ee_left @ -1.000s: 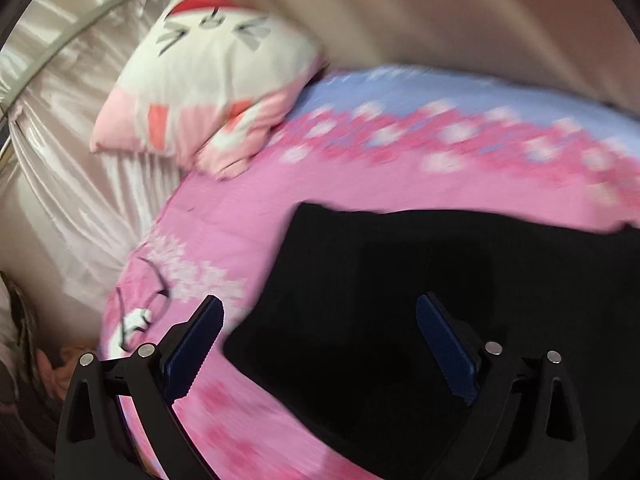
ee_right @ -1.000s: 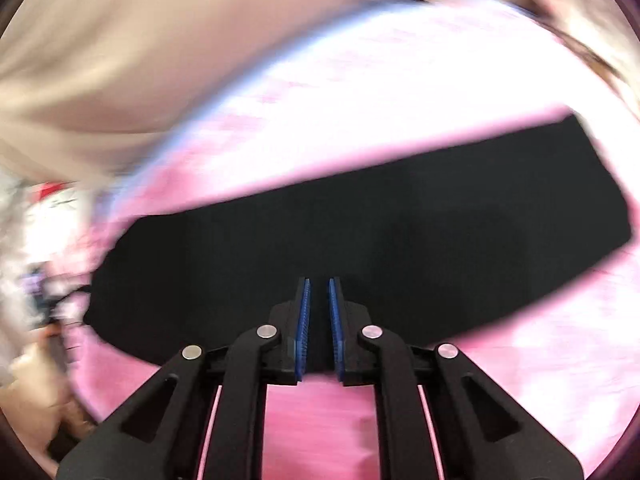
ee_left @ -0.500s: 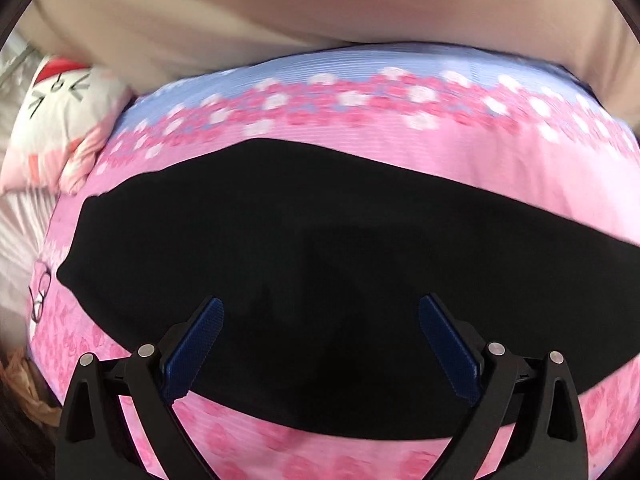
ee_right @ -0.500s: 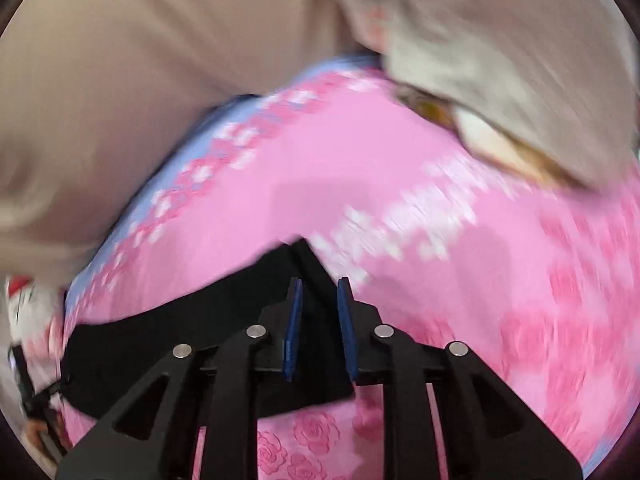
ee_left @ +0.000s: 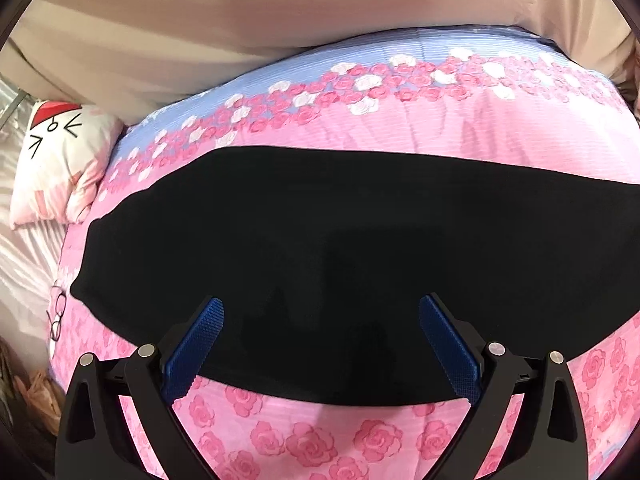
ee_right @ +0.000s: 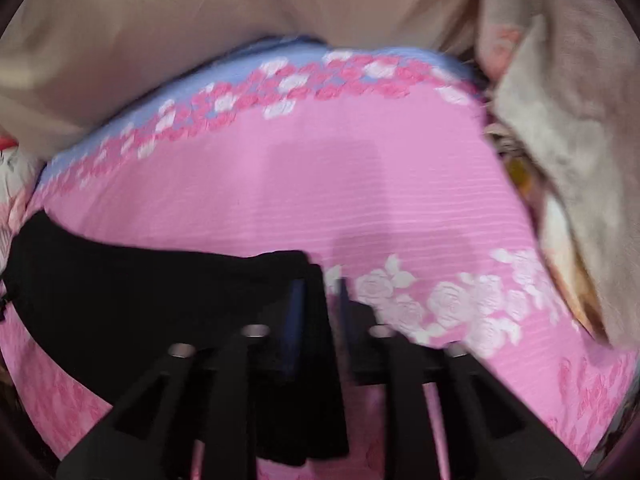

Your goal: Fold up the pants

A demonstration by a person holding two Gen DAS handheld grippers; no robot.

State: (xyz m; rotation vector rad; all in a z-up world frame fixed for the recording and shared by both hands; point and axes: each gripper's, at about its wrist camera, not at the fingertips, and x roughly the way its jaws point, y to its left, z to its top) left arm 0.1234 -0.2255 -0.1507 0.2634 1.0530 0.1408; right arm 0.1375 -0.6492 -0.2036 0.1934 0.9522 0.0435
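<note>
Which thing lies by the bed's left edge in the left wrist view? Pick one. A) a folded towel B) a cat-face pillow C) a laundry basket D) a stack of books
B: a white and pink pillow with a drawn cat face lies at the left edge of the pink bedspread, left of the black pants.

one black pants point(ee_left: 360, 248), one pillow point(ee_left: 60, 160), one bedspread point(ee_left: 440, 128)
</note>
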